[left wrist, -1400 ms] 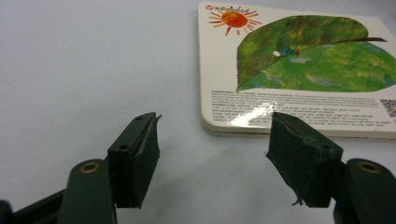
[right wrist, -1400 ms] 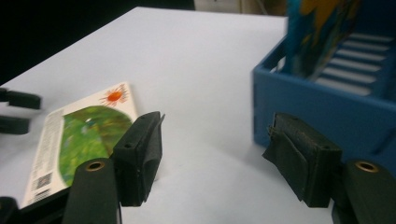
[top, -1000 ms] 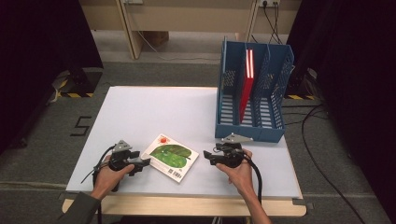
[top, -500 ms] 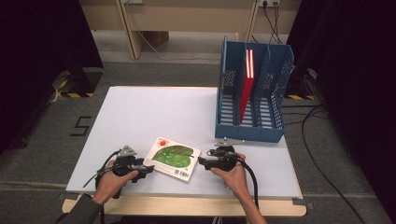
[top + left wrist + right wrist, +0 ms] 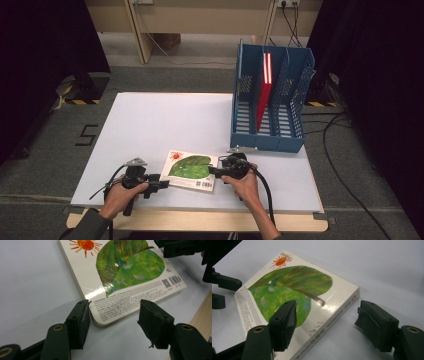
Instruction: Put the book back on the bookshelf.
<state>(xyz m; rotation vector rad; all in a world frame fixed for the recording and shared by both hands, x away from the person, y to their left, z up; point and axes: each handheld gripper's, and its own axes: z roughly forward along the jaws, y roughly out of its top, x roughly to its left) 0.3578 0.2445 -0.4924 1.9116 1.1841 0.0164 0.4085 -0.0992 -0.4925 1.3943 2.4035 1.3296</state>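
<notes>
A picture book (image 5: pixel 191 170) with a green leaf and an orange sun on its cover lies flat near the table's front edge. My left gripper (image 5: pixel 162 185) is at the book's left side, open. In the left gripper view the book's (image 5: pixel 130 272) near corner lies between the jaws of my left gripper (image 5: pixel 115 305). My right gripper (image 5: pixel 212 171) is open at the book's right side. In the right gripper view my right gripper (image 5: pixel 327 303) straddles the spine edge of the book (image 5: pixel 294 290), with one jaw over the cover.
A blue slotted file rack (image 5: pixel 270 135) stands at the table's back right with a red book (image 5: pixel 263 90) upright in it. The white table (image 5: pixel 160 120) has bare room on its left and middle. Cables trail off the front edge.
Both grippers have closed in on the book from either side. The left one moved right and the right one moved left. The book has stayed in place.
</notes>
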